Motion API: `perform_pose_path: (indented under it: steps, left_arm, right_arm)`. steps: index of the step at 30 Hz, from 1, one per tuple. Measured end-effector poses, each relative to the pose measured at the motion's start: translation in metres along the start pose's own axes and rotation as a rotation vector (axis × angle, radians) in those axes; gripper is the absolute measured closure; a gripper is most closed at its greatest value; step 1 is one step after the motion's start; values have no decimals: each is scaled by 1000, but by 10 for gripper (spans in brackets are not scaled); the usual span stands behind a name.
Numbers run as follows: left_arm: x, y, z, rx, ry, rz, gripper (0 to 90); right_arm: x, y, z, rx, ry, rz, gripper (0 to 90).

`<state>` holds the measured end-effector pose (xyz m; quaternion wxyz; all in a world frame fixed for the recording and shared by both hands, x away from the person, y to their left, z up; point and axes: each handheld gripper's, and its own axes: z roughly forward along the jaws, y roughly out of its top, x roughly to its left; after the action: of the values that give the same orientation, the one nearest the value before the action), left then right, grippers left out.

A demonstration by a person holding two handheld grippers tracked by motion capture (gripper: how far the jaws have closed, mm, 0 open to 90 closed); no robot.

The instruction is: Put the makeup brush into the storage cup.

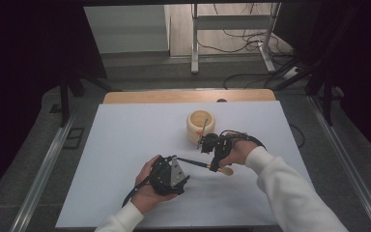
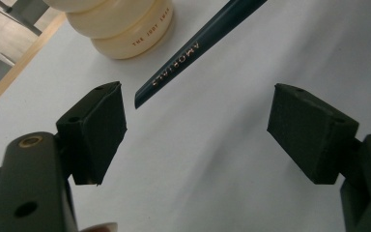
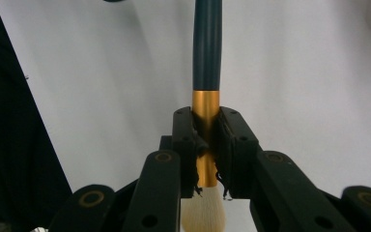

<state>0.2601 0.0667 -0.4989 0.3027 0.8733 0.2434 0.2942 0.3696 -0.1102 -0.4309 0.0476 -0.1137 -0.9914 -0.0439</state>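
Right gripper [image 3: 206, 145] clamped on the makeup brush [image 3: 206, 63] at its gold ferrule, brush lifted over the white mat [image 1: 125, 145] at about 5 o'clock from the cream holder [image 1: 200, 125]. Left gripper [image 2: 195, 130] jaws apart, handle tip just ahead, nothing gripped. Pick-up done; handoff or drop into holder likely left. Brush: dark teal handle, gold band, pale bristles.

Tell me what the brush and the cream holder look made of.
Brush: dark teal handle, smooth and glossy, likely lacquered wood or plastic; gold band looks like brushed metal; pale bristles, soft hair or synthetic. Holder: cream, matte, ribbed, perhaps ceramic or painted wood.
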Motion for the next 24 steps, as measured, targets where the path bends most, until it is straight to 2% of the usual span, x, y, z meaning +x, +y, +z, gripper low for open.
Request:
perform_pose_path:
  steps: [10,16,22,23,24]
  left_arm:
    - [2,-2,3,-3,3,4,229]
    - [2,-3,5,-4,-9,6,250]
    - [1,-4,6,-10,-11,23,285]
    - [0,-4,6,-10,-10,24,290]
    - [0,-4,6,-10,-10,24,301]
  right_arm:
    - [4,13,1,17,21,-12,788]
    - [5,23,5,37,36,-27,788]
    - [8,31,8,47,45,-41,788]
    - [9,32,8,51,59,-34,788]
    - [9,33,8,47,54,-47,788]
